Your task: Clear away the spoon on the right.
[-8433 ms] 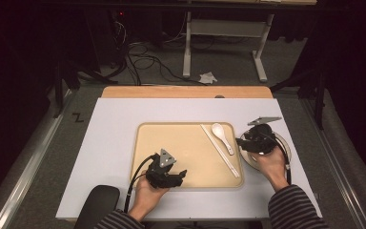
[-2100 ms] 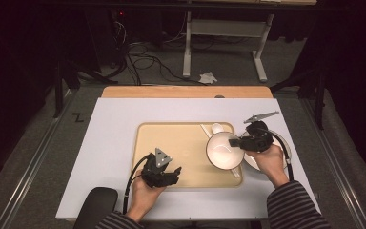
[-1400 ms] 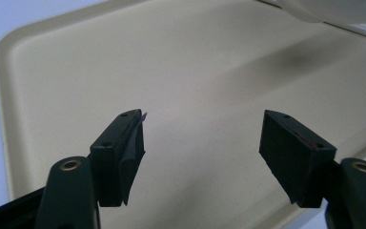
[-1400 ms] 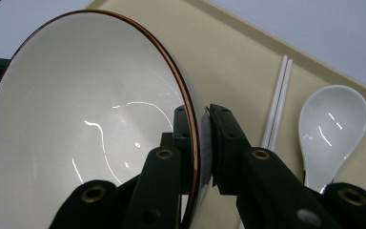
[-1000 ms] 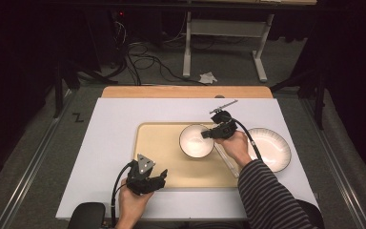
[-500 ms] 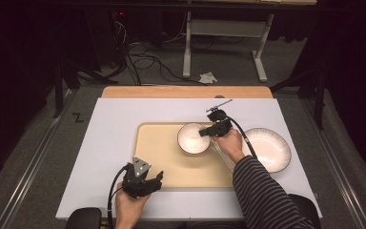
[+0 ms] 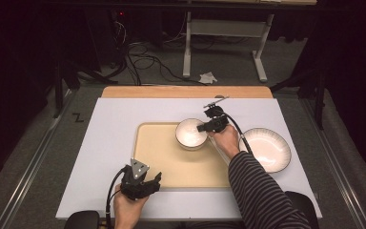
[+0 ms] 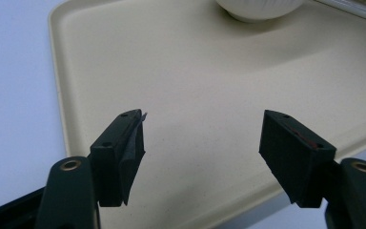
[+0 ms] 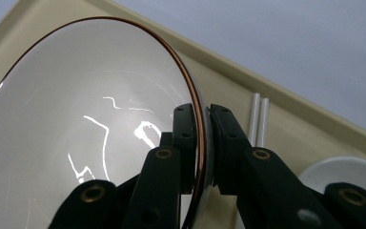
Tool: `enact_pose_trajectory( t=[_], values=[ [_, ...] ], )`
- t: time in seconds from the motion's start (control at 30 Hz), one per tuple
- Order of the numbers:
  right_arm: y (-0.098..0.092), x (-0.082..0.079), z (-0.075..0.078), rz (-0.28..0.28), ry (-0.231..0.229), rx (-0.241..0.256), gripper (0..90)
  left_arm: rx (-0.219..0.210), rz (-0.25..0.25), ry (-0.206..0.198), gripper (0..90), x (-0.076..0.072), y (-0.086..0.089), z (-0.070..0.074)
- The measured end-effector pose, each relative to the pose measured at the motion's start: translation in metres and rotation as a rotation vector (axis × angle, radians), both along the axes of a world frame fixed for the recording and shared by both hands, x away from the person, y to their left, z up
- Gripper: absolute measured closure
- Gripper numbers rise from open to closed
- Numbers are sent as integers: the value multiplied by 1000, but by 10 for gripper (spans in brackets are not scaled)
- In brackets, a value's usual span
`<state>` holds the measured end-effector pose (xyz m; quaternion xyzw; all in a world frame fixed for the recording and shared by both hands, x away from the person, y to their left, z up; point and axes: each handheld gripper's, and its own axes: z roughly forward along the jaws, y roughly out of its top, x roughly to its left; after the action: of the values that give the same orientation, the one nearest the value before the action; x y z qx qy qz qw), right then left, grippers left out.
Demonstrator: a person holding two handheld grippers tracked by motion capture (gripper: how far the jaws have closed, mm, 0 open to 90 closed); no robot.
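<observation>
- Bowl (image 7: 190,133) is white with a thin brown rim, and it sits at the far right part of the tray (image 7: 162,157); in the right gripper view the bowl (image 9: 90,129) is seen from very near.
- Right gripper (image 9: 202,143) holds the bowl by its rim: one jaw is inside the bowl, the other is outside, and both are pressed on the wall.
- In the high view the right gripper (image 7: 208,126) is at the right edge of the bowl, with the hand (image 7: 226,140) behind it and a striped sleeve (image 7: 262,191) going to the bottom of the picture.
- Two white chopsticks (image 9: 259,119) lie side by side on the tray just beside the bowl.
- Plate (image 7: 266,149) stands on the table (image 7: 109,133), right of the tray and near the right hand.
- Left gripper (image 8: 202,143) is over the near part of the tray with its jaws wide apart, and nothing is between them.
- In the high view the left gripper (image 7: 145,183) is at the near edge of the tray, well apart from the bowl.
- From the left gripper view, the foot of the bowl (image 8: 257,9) shows at the far end of the tray (image 8: 195,81).
</observation>
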<state>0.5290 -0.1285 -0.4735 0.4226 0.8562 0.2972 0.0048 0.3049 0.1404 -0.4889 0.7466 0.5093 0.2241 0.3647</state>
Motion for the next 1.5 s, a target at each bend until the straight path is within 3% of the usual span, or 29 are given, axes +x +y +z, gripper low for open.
enact_pose_trajectory(
  t=[0.1,0.27,0.53,0.7,1.0,1.23,1.5],
  values=[
    [0,4,-2,-4,9,6,835,1,7,1,321,-2,1,0],
    [8,8,-2,-7,-10,-14,830,4,14,3,321,-3,2,0],
    [9,19,-4,-31,-25,-4,804,11,13,1,321,-5,1,-1],
    [5,26,-9,-65,3,20,659,26,7,0,322,-6,-1,-1],
    [8,24,-10,-68,-29,7,515,33,-11,6,322,-2,-3,-2],
    [7,21,-4,-70,-34,8,505,32,-38,13,322,1,-5,-2],
    [1,12,6,-67,-72,15,500,28,-61,21,321,6,-10,-4]
  ],
)
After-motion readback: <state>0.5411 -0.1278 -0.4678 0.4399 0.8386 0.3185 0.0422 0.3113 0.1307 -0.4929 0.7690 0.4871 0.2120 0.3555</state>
